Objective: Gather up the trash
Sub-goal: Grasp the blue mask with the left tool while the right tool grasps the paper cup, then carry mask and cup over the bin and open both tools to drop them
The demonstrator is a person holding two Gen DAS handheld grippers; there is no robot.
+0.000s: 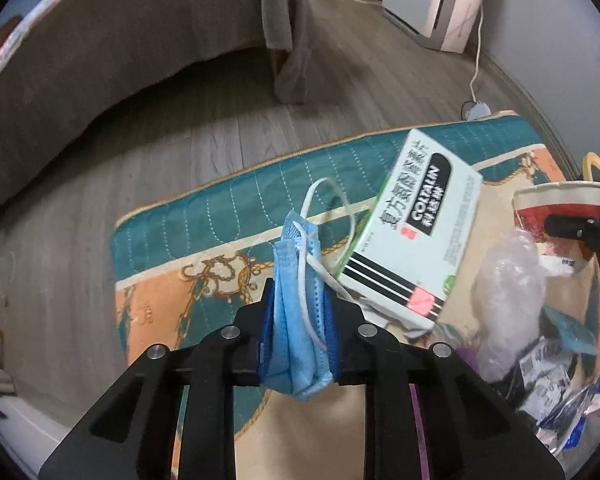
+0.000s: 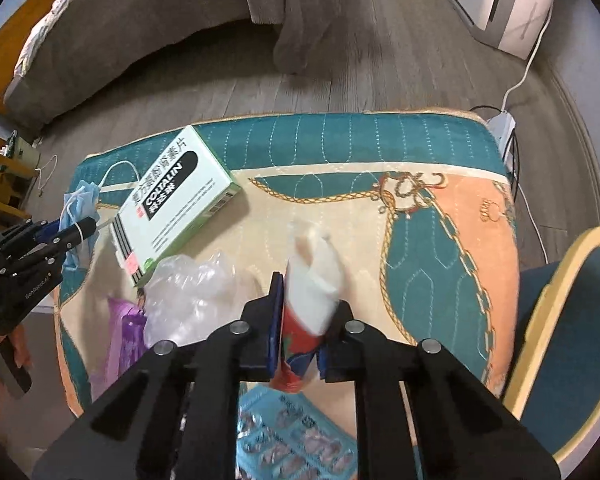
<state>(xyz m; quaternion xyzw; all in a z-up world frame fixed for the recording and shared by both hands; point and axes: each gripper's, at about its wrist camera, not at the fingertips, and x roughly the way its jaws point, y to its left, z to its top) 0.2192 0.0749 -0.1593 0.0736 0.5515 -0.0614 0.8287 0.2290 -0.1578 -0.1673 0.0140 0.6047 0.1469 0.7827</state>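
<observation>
The left gripper [image 1: 300, 312] is pinching a blue mask [image 1: 300, 320] over the table's [image 2: 440, 240] left edge; the right gripper [image 2: 306, 316] is squeezing a crushed cup [image 2: 310, 300]; the box [image 2: 176, 200], plastic wrap [image 2: 188, 300] and blister pack [image 2: 296, 440] are still lying uncollected, so the job is looking barely begun.

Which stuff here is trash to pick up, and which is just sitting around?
Trash: blue face mask in left gripper; crushed paper cup in right gripper; medicine box; crumpled clear plastic; pill blister sheet.

Just there: patterned table cover; chair; white appliance.
</observation>
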